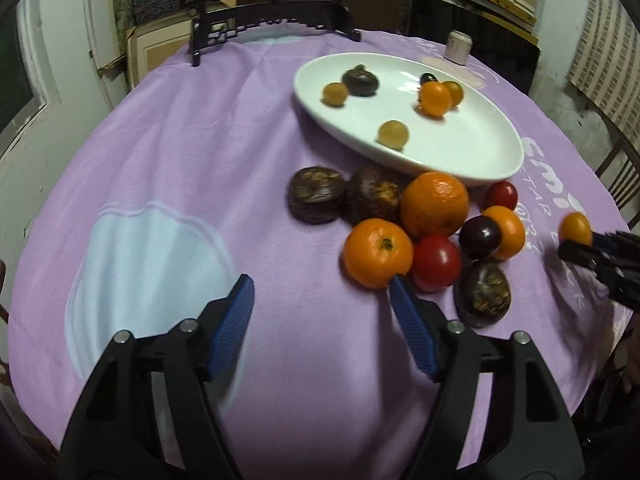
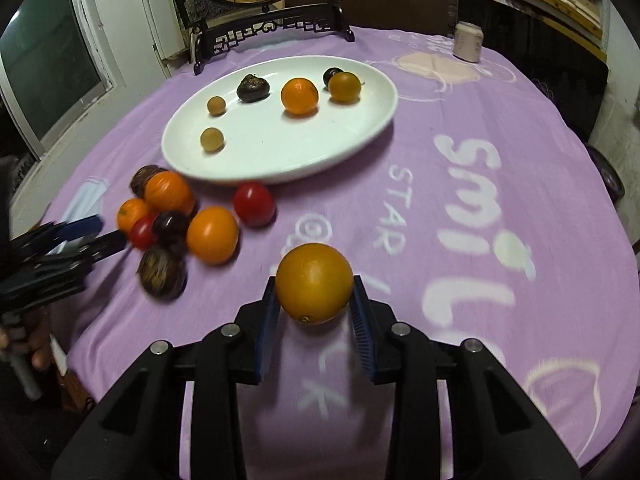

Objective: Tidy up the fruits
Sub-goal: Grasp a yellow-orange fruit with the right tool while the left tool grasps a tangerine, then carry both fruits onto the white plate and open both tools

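**Right gripper held an orange above the cloth; left gripper hung open beside the fruit pile**

The right gripper (image 2: 314, 304) pointed forward over the purple tablecloth (image 2: 460, 220), its blue pads pinching a yellow-orange fruit (image 2: 314, 283) on both sides. In the left wrist view the same gripper (image 1: 580, 246) entered from the right edge, mostly cut off, with the fruit (image 1: 575, 229) at its tip.

The left gripper (image 1: 322, 292) was angled down toward the cloth (image 1: 180, 140) with its fingers spread wide and nothing between them. Its right pad (image 1: 408, 320) sat just beside an orange (image 1: 378, 253) at the near edge of the pile; whether it touched was unclear.

The pile of oranges, red tomatoes (image 1: 436, 262) and dark fruits lay just in front of the white oval plate (image 1: 472, 148), which held six small fruits. The left gripper (image 2: 60, 248) appeared blurred at the left edge of the right wrist view. A small jar (image 2: 467, 41) stood at the far side.
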